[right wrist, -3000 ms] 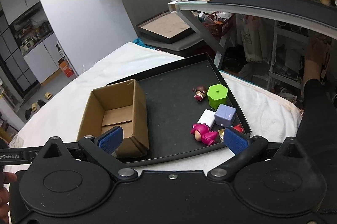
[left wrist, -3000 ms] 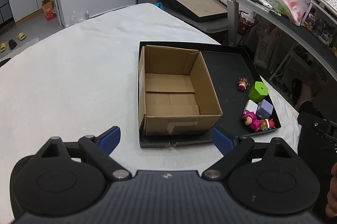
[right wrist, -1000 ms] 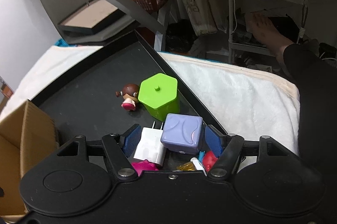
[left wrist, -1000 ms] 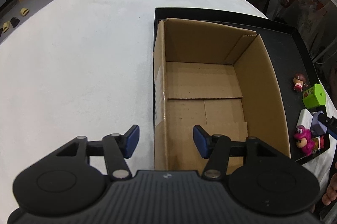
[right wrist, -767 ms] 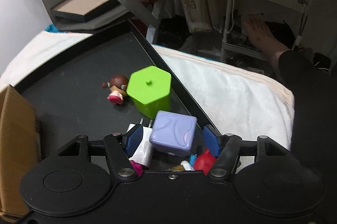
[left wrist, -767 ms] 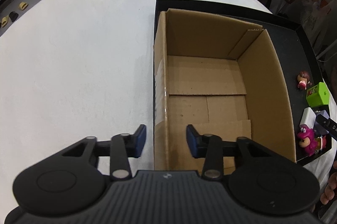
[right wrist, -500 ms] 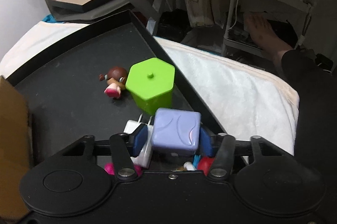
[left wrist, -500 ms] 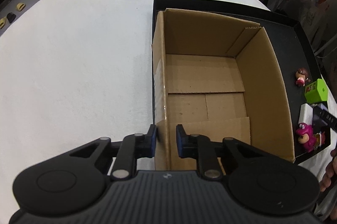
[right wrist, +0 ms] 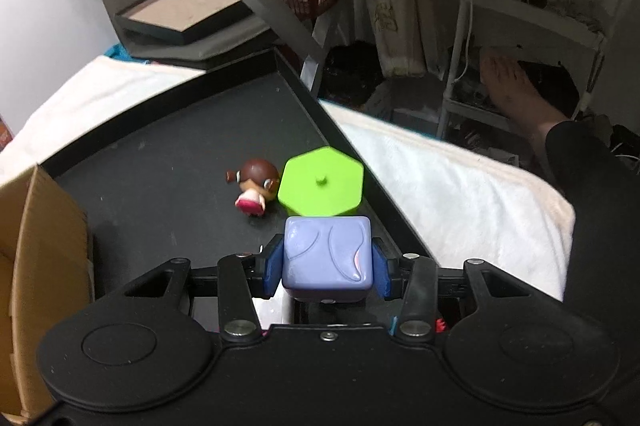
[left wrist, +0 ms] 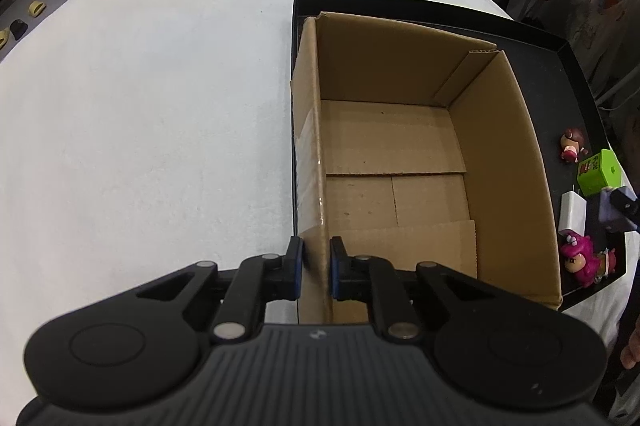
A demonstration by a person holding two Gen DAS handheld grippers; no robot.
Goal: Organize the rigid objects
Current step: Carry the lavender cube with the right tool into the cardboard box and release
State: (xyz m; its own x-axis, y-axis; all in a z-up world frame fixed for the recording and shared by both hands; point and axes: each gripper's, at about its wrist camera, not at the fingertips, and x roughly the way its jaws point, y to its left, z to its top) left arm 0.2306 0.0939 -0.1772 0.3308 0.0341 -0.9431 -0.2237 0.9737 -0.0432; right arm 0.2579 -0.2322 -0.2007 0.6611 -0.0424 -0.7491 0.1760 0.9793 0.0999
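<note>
A person's two handheld grippers work a black tray [left wrist: 436, 14] on a white-covered table [left wrist: 160, 86]. The left gripper [left wrist: 316, 266] has clamped its blue pads on the near left wall of the empty cardboard box [left wrist: 394, 142], one pad outside and one inside, pinning the box in place. The right gripper [right wrist: 325, 268] has its jaws partway closed against both sides of a lilac cube [right wrist: 327, 256], which sits squarely between the pads.

Just ahead of the cube stands a green hexagonal pot [right wrist: 321, 188], with a small brown-haired doll [right wrist: 255, 191] lying beside it to the left. In the left wrist view, a white charger [left wrist: 572, 211] and a pink toy [left wrist: 578, 256] lie far to the right of the box.

The step in hand appears to be carrying the cube into the box. Done well, that means lifting straight up first so the cube clears the pot and the doll, then swinging left over the box wall and releasing low inside, while the left gripper holds the cardboard firm against any nudge.
</note>
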